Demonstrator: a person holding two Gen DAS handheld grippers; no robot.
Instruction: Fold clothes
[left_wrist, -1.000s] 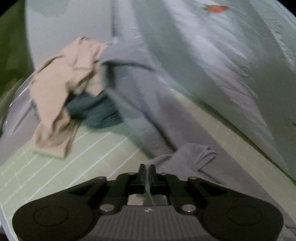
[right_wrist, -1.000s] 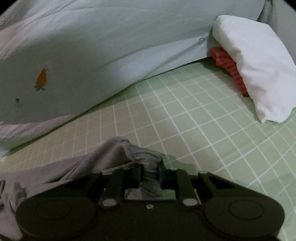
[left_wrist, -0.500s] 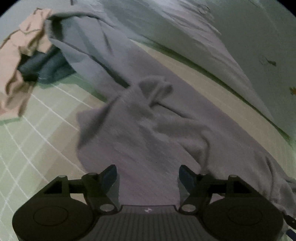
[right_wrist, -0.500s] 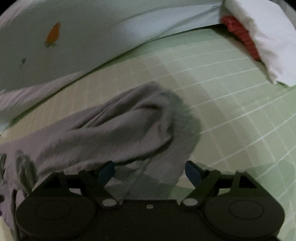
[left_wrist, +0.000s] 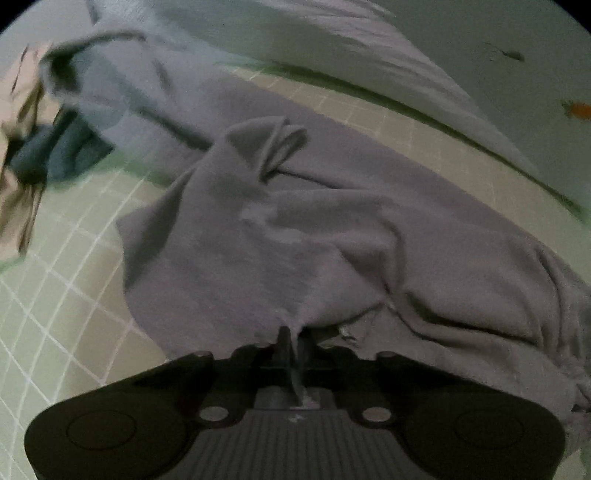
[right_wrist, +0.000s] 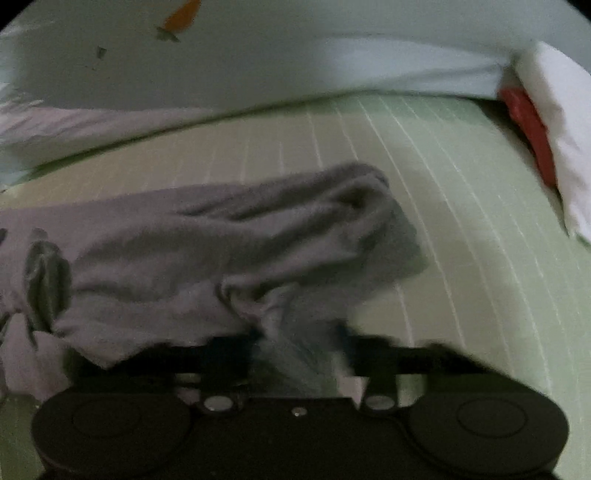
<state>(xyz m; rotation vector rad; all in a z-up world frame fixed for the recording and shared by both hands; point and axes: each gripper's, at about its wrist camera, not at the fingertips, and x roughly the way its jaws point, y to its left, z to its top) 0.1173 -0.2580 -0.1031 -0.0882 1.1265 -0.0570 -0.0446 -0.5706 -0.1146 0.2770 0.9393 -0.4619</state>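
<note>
A grey garment (left_wrist: 295, 221) lies crumpled on the green checked bed sheet (left_wrist: 66, 280). My left gripper (left_wrist: 293, 339) is shut on its near edge, with a pinch of grey cloth between the fingers. The same grey garment (right_wrist: 229, 243) shows in the right wrist view as a long bunched roll. My right gripper (right_wrist: 299, 339) has its fingers closed in on a fold of the near edge; the view is blurred and cloth hides the fingertips.
A beige garment (left_wrist: 18, 155) and a dark teal one (left_wrist: 62, 151) lie heaped at far left. A pale quilt with a carrot print (right_wrist: 258, 55) runs along the back. A white pillow (right_wrist: 561, 140) over red cloth (right_wrist: 532, 136) lies at far right.
Half a second ago both grippers were open over the grey garment. Now both have closed on its near edge.
</note>
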